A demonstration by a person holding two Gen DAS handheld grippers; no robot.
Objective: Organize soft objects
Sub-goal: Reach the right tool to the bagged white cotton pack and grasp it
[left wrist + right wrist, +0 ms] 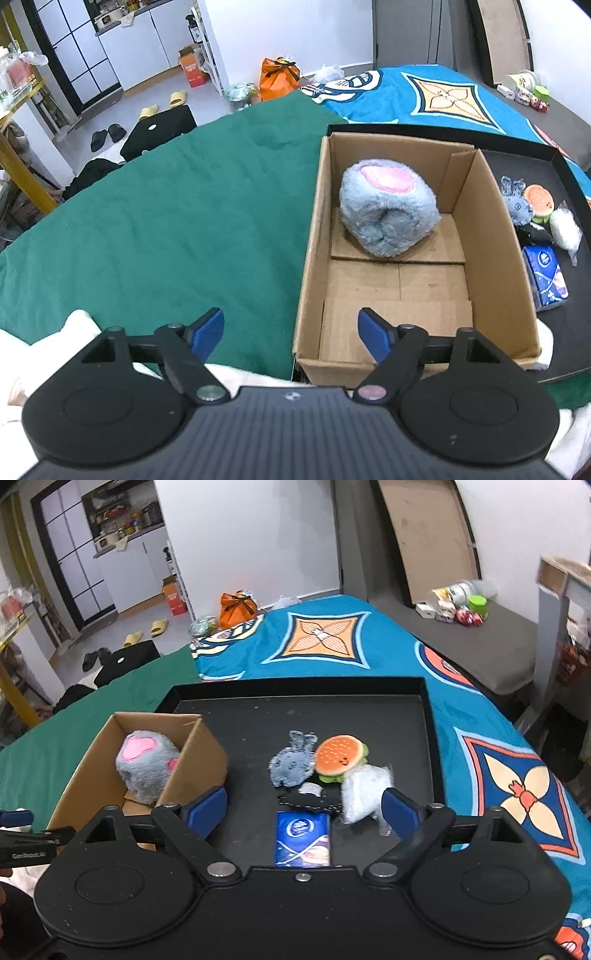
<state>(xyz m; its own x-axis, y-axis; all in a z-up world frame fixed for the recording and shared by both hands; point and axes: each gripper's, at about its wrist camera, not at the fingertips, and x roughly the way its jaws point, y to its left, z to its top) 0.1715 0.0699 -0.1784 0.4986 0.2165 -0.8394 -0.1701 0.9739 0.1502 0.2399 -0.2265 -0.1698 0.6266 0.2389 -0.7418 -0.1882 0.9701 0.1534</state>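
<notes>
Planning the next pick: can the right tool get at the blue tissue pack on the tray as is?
Probably yes. The right tool is open, empty, with the blue tissue pack lying flat just below, nothing on top; the black toy touches its far end.

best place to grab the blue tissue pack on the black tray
Grip the flat blue rectangular tissue pack across its two long sides, coming straight down from above. It lies flat on the black tray, nearest the open right gripper, with bare tray along its left side; the black soft piece crowds its far end.

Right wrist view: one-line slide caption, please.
Open right gripper over black tray of soft toys; grey plush already in box.
</notes>
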